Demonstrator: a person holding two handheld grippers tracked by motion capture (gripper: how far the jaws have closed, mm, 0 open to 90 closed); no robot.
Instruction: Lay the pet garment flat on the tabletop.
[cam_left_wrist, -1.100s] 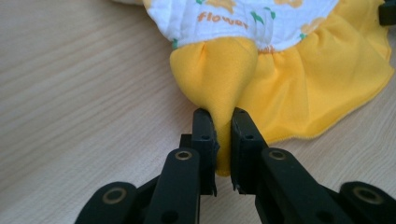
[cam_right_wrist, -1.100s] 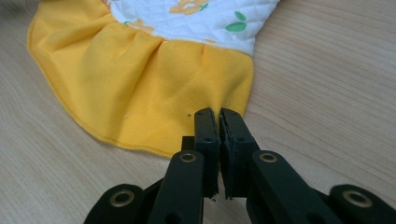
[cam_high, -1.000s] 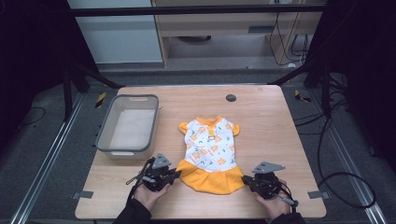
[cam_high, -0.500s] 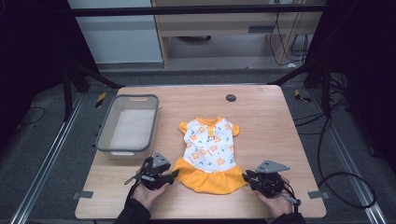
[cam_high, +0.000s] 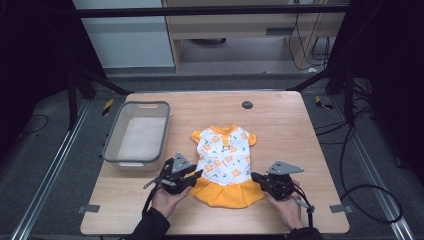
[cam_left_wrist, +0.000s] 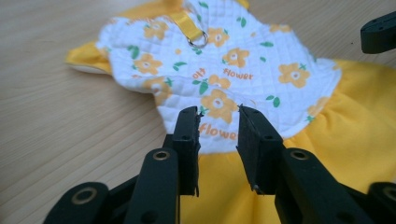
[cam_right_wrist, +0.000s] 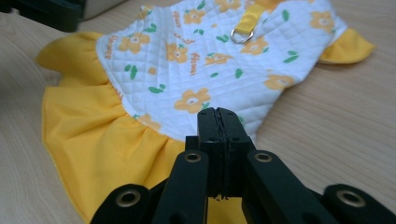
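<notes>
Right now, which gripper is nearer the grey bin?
Left. The left gripper sits just below the grey bin's near right corner; the right gripper is across the dress, much farther away.

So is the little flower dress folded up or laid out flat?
Laid out flat. The dress lies spread on the table, both yellow sleeves out to the sides and the yellow skirt fanned open.

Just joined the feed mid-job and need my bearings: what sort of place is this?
Probably a lab recording station, not a home: a bare light wooden table inside a black metal frame, loose black cables on grey floor, and staged props, a small white-and-yellow flowered dress and a grey plastic bin.
</notes>
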